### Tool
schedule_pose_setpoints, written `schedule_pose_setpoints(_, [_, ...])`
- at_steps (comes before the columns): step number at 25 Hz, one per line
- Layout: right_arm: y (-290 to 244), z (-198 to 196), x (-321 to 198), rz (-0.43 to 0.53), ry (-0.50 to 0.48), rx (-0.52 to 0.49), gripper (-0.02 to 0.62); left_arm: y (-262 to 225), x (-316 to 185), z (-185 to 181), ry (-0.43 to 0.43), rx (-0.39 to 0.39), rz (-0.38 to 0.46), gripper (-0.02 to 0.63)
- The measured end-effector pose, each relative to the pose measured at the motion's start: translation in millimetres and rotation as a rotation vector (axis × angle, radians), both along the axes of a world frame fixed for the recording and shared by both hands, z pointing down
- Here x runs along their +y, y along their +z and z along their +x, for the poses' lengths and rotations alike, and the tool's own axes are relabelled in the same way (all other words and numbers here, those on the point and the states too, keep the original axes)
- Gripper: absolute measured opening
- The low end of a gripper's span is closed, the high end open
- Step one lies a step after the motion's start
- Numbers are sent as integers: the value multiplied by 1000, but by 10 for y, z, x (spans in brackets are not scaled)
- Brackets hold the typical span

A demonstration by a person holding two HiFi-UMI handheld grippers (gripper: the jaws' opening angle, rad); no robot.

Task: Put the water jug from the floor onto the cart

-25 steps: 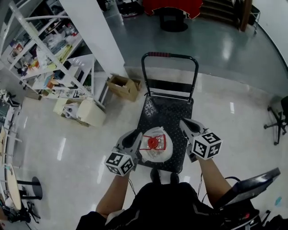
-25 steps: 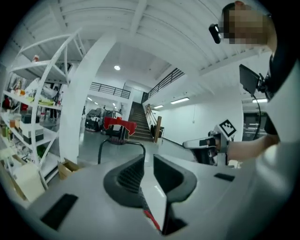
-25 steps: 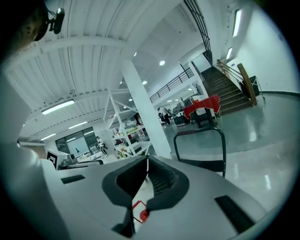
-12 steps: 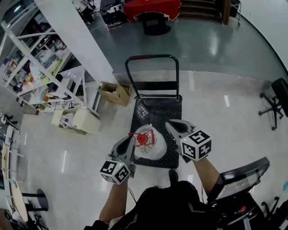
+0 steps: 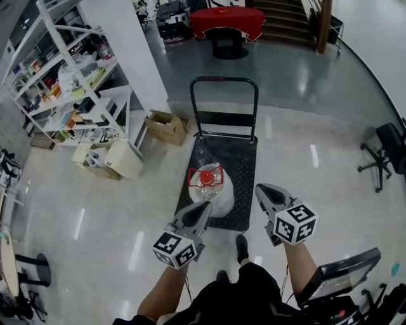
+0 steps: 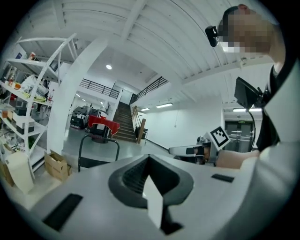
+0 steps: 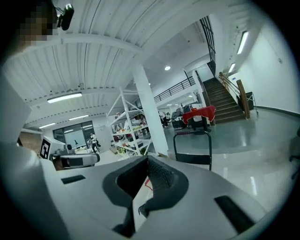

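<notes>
The clear water jug (image 5: 212,189) with a red cap sits on the front part of the black cart (image 5: 244,162), whose handle (image 5: 223,79) rises at the far end. My left gripper (image 5: 204,207) is shut and empty, a little short of the jug's near left side. On the other side my right gripper (image 5: 260,188) is also shut, holds nothing, and is clear of the jug. In the left gripper view the jaws (image 6: 149,157) meet with nothing between them and the cart handle (image 6: 96,140) shows ahead. The right gripper view shows its jaws (image 7: 147,160) together too.
A cardboard box (image 5: 166,126) and white boxes (image 5: 120,159) lie left of the cart beside white shelving (image 5: 70,70). An office chair (image 5: 387,149) stands at the right. A red-clothed table (image 5: 227,18) is far behind. The person's foot (image 5: 242,247) is just before the cart.
Both grippers have come off the jug's sides and drawn back toward the person. The jug stays on the cart.
</notes>
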State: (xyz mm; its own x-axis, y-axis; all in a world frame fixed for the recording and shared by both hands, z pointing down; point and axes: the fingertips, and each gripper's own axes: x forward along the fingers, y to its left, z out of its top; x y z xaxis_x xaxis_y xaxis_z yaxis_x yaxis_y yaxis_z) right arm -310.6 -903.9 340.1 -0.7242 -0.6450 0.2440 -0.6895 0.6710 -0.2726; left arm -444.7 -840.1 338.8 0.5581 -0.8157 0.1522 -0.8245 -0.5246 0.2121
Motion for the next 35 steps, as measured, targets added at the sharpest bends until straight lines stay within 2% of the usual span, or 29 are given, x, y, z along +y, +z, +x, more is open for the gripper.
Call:
schedule_pose_setpoints(4, [12, 152, 731, -23, 45, 25, 3, -71, 606, 78, 41, 26, -6, 2])
schedule_pose_setpoints(10, [-284, 575, 1525, 34, 67, 25, 3, -239, 1275, 415, 80, 62, 12, 2])
schedule_pose_setpoints(12, [-354, 755, 1782, 52, 59, 15, 3, -311, 1507, 625, 95, 76, 26, 2])
schedule_pose_setpoints(15, [-380, 1080, 2141, 74, 33, 13, 3, -361, 1817, 991, 89, 46, 33, 2])
schedule_pose_setpoints(19, [-270, 1608, 2626, 64, 5, -8, 3, -264, 2319, 1468, 48, 39, -1, 2])
schedule_pose_setpoints(24, [-273, 2176, 3005, 46, 20, -32, 3, -182, 2851, 2049, 19, 48, -54, 2])
schedule_pose_setpoints(29, [-346, 2337, 3541, 57, 27, -46, 3, -311, 3545, 2344, 94, 18, -20, 2])
schedule_pose_setpoints(35, [-387, 2179, 4376, 88, 25, -31, 3, -251, 4317, 2172, 87, 21, -6, 2])
